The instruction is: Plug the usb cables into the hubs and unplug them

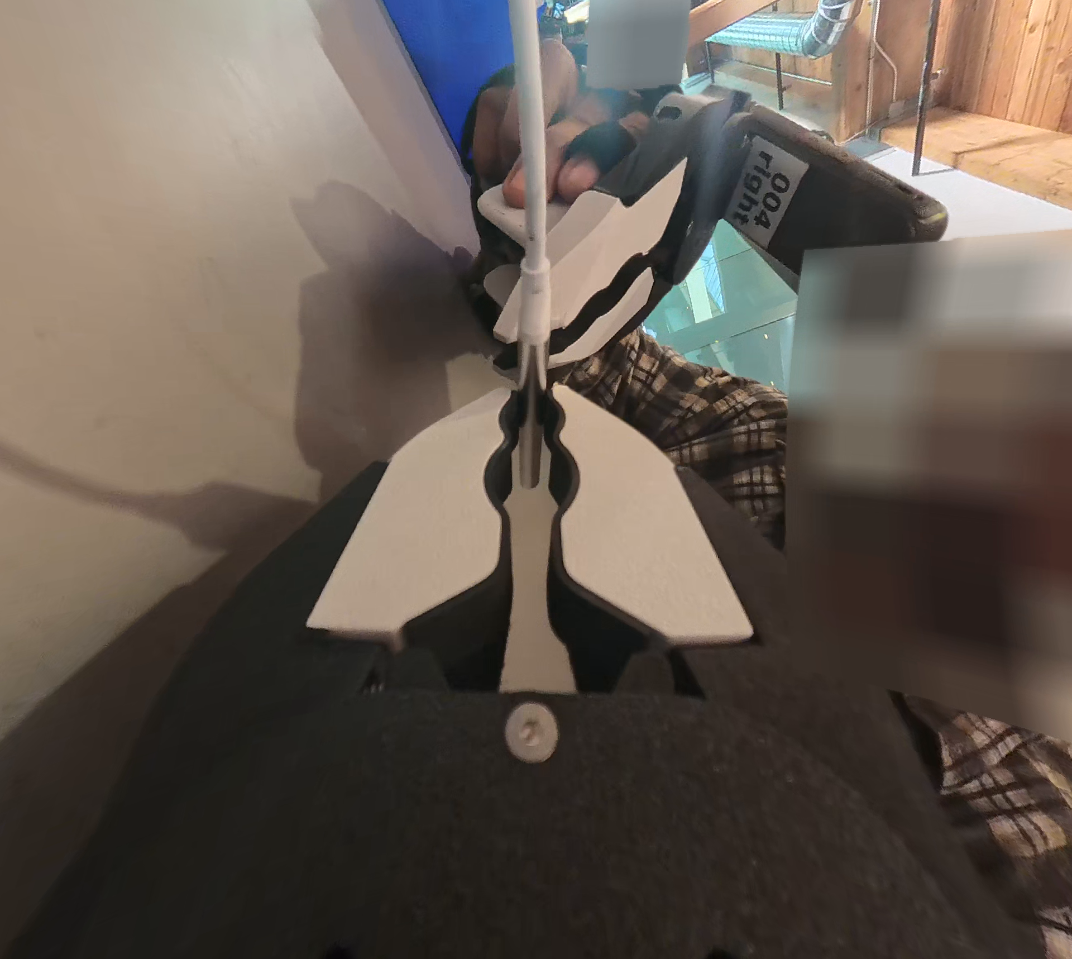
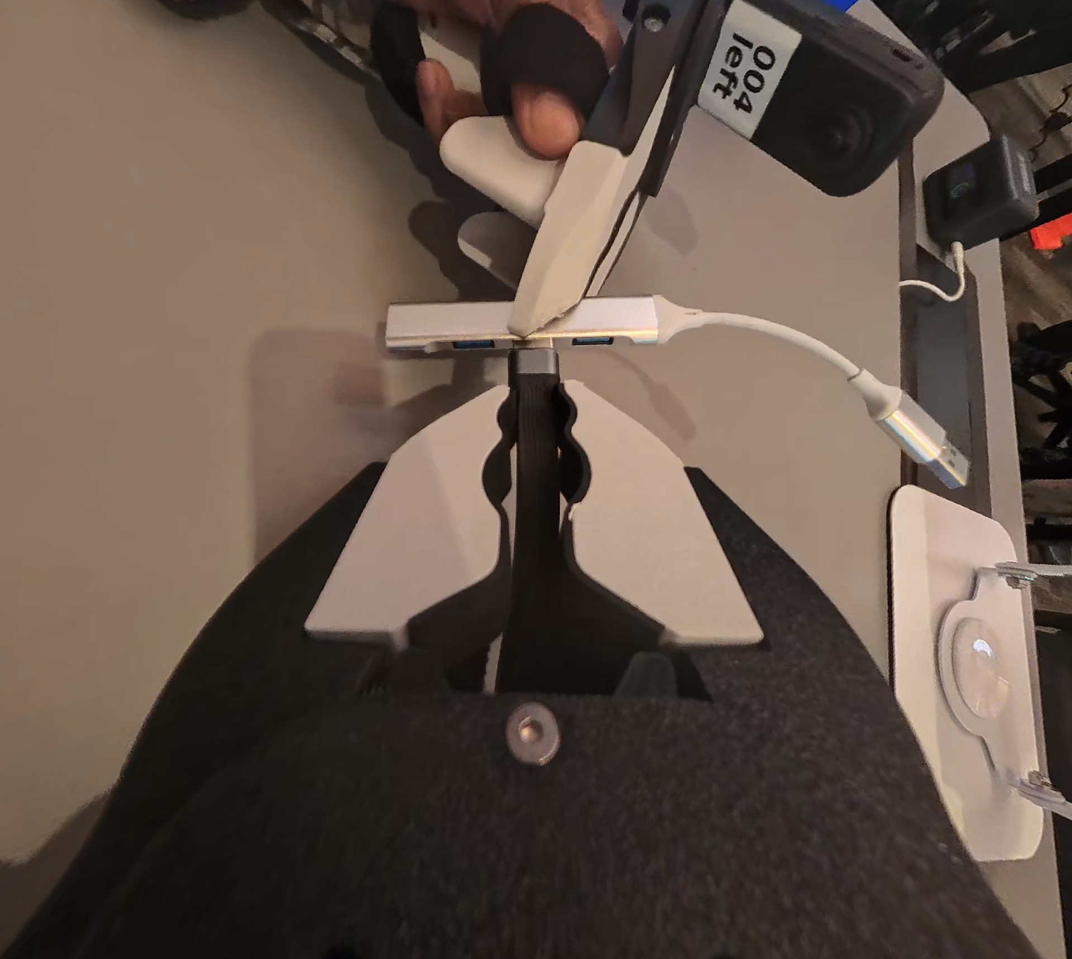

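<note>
A: Start with the big things, please. Where is everything?

B: The pale table (image 2: 174, 235) is below. Both tools are lifted over it. The silver hub (image 2: 441, 320) is in the air between them, its short white lead (image 2: 771, 336) hanging to the right with a free metal plug at the end.

A: And the tools?

B: The left gripper (image 2: 536, 327) is closed narrow on the middle of the hub, coming from above. In the left wrist view the hub (image 1: 529, 443) shows only as a thin edge between the closed fingers (image 1: 441, 513). The right gripper (image 2: 532, 409) is closed narrow on the black ribbed usb cable (image 2: 531, 443), just behind its grey connector (image 2: 532, 363).

A: Is the connector already inside?

B: It touches the middle port, between the two blue ports. How deep it sits, I cannot tell.

A: Then how to do this step well?

B: I think the important thing is one straight line. Keep the connector square to the face of the hub and move it only along the port, not sideways. The left tool holds at one narrow place, so the hub may turn around that place if the push is off-centre. Keep the grip close to the connector, so the soft cable does not bend.
</note>
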`<state>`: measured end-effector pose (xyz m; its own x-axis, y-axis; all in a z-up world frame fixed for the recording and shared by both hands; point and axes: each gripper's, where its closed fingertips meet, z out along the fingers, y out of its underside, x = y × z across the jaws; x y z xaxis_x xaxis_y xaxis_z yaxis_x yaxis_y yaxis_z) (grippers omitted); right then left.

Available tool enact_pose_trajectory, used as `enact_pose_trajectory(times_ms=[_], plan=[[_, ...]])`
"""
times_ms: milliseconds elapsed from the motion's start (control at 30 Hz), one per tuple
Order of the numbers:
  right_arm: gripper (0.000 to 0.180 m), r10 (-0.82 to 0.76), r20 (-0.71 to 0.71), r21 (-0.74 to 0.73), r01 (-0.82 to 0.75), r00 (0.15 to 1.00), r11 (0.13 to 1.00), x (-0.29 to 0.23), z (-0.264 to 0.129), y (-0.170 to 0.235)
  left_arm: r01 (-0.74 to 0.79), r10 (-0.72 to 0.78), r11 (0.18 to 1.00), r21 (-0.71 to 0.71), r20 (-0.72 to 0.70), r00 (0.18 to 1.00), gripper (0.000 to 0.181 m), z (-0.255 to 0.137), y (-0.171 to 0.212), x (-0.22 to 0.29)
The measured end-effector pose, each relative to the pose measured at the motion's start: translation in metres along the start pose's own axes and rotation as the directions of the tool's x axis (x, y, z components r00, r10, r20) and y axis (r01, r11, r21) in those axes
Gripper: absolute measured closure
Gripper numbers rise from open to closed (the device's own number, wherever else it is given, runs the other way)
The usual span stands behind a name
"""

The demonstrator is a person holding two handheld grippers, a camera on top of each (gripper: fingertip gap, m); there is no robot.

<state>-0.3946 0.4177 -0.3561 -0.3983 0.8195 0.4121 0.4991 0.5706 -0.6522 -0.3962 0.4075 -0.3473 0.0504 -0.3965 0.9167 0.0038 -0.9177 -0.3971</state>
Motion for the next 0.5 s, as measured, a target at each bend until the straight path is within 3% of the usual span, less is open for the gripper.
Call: enact_pose_trajectory(times_ms=[167, 267, 333, 400, 500], plan=[[0.17, 0.0, 0.012, -0.001, 0.0, 1.0, 1.0, -0.002, 0.0, -0.002, -0.014, 0.014, 1.0, -0.014, -0.006, 1.0, 0.175, 0.0, 0.001, 0.001], [0.169, 0.09, -0.003, 0.07, -0.089, 0.996, 0.994, 0.008, -0.002, -0.001, -0.019, 0.025, 0.996, 0.092, -0.06, 0.998, 0.174, -0.002, -0.014, 0.006], [0.169, 0.162, -0.021, 0.146, -0.157, 0.987, 0.977, 0.018, -0.008, -0.006, -0.006, 0.02, 0.992, 0.127, -0.107, 0.994, 0.168, -0.004, -0.019, 0.012], [0.169, 0.215, -0.067, 0.168, -0.201, 0.974, 0.965, 0.031, -0.014, -0.001, -0.012, 0.03, 0.984, 0.176, -0.096, 0.995, 0.15, -0.009, -0.025, 0.012], [0.169, 0.246, -0.071, 0.221, -0.225, 0.967, 0.949, 0.035, -0.019, -0.003, -0.024, 0.041, 0.967, 0.252, -0.064, 0.997, 0.149, -0.015, -0.036, 0.011]])
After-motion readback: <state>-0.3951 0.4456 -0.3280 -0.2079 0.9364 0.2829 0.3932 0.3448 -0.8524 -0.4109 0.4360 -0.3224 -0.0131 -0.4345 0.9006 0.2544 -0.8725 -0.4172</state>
